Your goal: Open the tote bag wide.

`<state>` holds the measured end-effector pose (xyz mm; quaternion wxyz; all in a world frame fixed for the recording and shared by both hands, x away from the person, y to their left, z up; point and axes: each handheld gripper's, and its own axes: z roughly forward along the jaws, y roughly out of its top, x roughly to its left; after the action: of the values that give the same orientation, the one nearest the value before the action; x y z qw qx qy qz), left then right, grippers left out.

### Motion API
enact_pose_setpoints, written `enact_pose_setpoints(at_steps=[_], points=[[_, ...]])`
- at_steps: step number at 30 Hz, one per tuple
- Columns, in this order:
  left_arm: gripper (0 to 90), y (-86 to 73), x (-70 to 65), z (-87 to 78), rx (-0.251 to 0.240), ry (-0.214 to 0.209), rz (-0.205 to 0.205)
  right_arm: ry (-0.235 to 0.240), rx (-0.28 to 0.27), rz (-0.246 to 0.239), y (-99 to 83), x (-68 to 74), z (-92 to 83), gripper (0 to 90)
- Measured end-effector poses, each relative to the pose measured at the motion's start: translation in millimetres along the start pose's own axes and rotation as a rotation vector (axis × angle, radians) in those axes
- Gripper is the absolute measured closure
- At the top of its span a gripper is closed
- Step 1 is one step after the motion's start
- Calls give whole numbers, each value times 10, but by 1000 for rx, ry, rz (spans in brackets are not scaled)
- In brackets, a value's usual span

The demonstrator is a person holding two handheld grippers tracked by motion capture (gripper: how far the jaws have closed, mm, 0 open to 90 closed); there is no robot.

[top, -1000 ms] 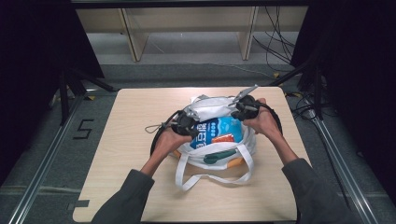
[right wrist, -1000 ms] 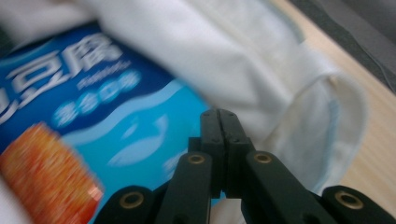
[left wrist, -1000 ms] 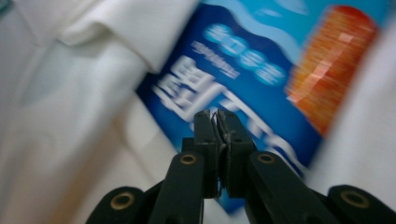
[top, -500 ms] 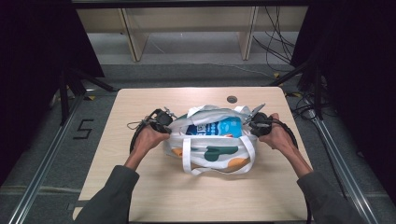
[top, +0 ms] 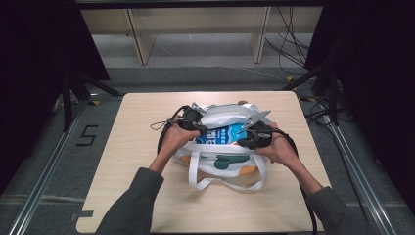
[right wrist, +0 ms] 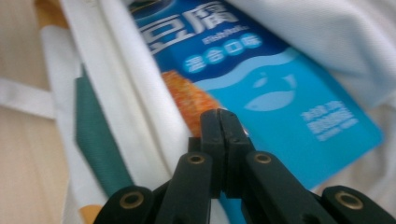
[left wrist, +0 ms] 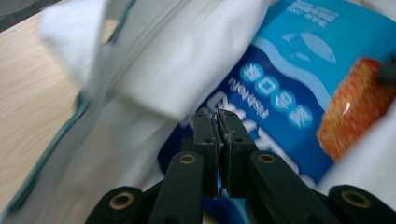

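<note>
A white tote bag (top: 222, 116) with green trim and looped handles (top: 230, 185) lies mid-table, mouth up. Inside lies a blue snack packet (top: 222, 134) printed with a fish and orange pieces. My left gripper (top: 196, 126) is at the bag's left rim, my right gripper (top: 246, 140) at its right rim. In the left gripper view the left gripper (left wrist: 217, 112) hovers over the packet (left wrist: 299, 84) and the white cloth (left wrist: 154, 70); its jaws have just opened a hairline, with nothing between them. In the right gripper view the right gripper (right wrist: 218, 112) is shut and empty above the packet (right wrist: 266, 88).
The wooden table (top: 137, 147) has bare room left, right and in front of the bag. A small dark round thing (top: 241, 103) sits just behind the bag. Wooden shelving legs (top: 142, 44) stand beyond the table; cables (top: 293, 54) lie on the floor at right.
Half a second ago the hands were spread at the bag's two ends. Both have since come inward over the bag's mouth, and the bag looks less stretched sideways.
</note>
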<state>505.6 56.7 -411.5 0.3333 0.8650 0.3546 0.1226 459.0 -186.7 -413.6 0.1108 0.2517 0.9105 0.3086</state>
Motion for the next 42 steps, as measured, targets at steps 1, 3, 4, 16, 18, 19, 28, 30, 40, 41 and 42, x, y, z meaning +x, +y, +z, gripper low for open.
enact_pose_setpoints(at_steps=[1,3,4,16,18,19,28,30,40,41,42], points=[[868,30,8,58,0,8,-11,10,6,-8,-18,39,13,900],[882,95,66,198,21,20,-31,43,43,-19,-77,113,46,900],[888,113,104,263,37,54,-23,55,53,-21,-110,146,63,900],[856,74,232,271,22,122,-79,110,74,32,-344,353,72,900],[842,31,223,118,-20,107,-68,88,-41,23,-264,257,-41,890],[835,10,230,65,-33,104,-71,66,-63,23,-236,200,-102,889],[839,-414,557,-249,-96,142,-136,-176,-100,96,-371,-248,-197,900],[858,-515,634,-146,-61,181,-149,-211,-84,111,-458,-334,-64,900],[892,-620,716,-26,-36,196,-171,-235,-17,203,-558,-566,217,900],[890,-621,695,-55,-49,193,-186,-240,-14,195,-540,-540,167,900],[876,-621,673,-91,-66,181,-195,-252,-26,167,-524,-533,109,900]])
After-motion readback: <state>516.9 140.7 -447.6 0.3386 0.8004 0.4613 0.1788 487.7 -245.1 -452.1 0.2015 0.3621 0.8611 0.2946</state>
